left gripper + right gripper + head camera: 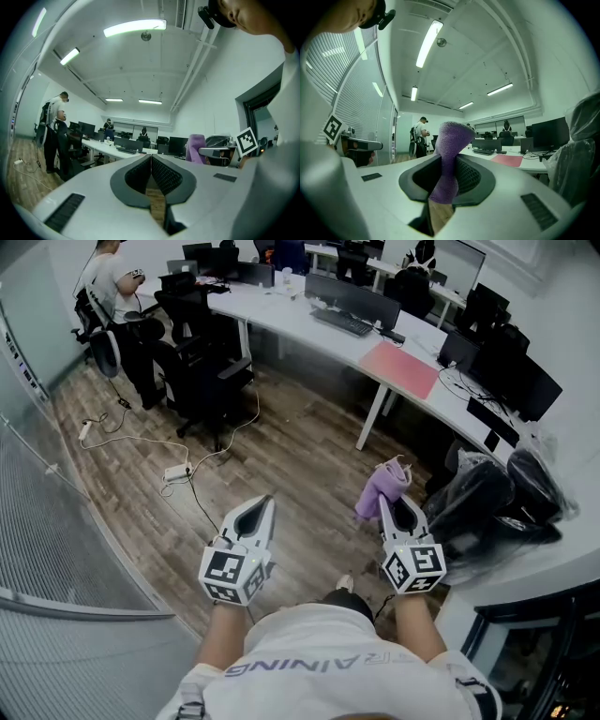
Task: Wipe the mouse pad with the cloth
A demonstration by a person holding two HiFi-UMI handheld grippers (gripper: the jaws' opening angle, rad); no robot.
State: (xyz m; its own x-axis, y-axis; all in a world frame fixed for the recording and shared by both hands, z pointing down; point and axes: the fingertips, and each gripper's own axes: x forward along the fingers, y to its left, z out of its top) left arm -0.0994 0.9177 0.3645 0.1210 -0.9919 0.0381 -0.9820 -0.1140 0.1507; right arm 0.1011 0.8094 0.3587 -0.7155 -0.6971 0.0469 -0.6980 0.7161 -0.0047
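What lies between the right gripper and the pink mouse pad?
Head view: wooden floor and a desk leg separate the right gripper from the mouse pad.

Open-plan office

A long white desk [281, 315] curves across the top of the head view, carrying monitors [354, 298] and a keyboard [342, 322]. Black swivel chairs [208, 371] stand at upper left on wood-look flooring [300, 465], and strip lights [135, 27] line the ceiling in the left gripper view.
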